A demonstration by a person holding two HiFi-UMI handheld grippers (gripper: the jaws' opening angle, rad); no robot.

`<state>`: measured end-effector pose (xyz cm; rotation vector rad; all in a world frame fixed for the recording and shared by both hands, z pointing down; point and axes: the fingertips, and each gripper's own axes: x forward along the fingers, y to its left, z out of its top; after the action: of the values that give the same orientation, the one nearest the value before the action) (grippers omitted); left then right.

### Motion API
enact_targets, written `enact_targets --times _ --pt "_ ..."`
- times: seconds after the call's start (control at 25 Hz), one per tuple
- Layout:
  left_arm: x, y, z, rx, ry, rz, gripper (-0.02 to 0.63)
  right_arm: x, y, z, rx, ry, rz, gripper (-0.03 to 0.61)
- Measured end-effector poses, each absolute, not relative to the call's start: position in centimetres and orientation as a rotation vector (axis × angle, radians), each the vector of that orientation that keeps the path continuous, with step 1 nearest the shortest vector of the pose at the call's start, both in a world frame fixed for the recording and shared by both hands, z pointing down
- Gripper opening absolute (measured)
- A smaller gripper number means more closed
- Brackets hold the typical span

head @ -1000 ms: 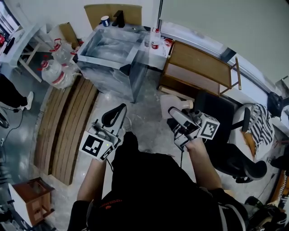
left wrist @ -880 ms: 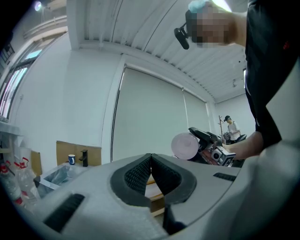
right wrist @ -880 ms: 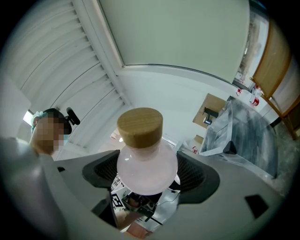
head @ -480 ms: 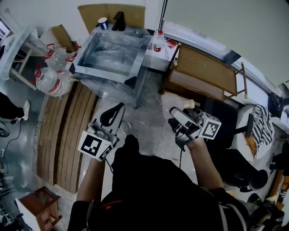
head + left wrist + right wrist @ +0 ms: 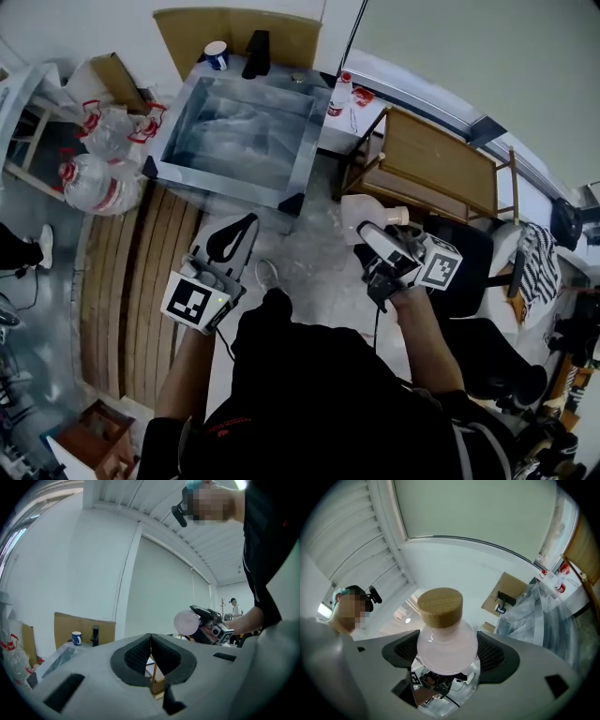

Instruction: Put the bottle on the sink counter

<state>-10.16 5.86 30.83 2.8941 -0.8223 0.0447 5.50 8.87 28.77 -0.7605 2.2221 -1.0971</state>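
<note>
Left gripper (image 5: 151, 640) closed on nothing, pads pressed together, over open floor (image 5: 309, 267) short of the sink's near rim (image 5: 220, 181). Sink's near right corner lies just ahead of right gripper (image 5: 446, 654), clamped on pale bottle (image 5: 360, 210), wooden cap, held in air, apart from counter (image 5: 330, 131). Wooden table (image 5: 441, 159) close on right.

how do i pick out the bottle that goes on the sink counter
Find the steel sink at the top of the head view, then drop down-right to the right gripper. The bottle is clamped sideways between its jaws. It alone is pale and frosted with a wooden cap; the counter bottle and the floor jugs are clear with red labels.
</note>
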Motion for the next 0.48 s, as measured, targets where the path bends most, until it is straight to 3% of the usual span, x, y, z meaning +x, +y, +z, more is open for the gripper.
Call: enact_targets --times 0.48 --pt "-13.2 -6.0 32.2 2.877 -0.767 0.079 0.018 4.1 -2.3 30.5 -0.883 2.185 -1.098 0.377"
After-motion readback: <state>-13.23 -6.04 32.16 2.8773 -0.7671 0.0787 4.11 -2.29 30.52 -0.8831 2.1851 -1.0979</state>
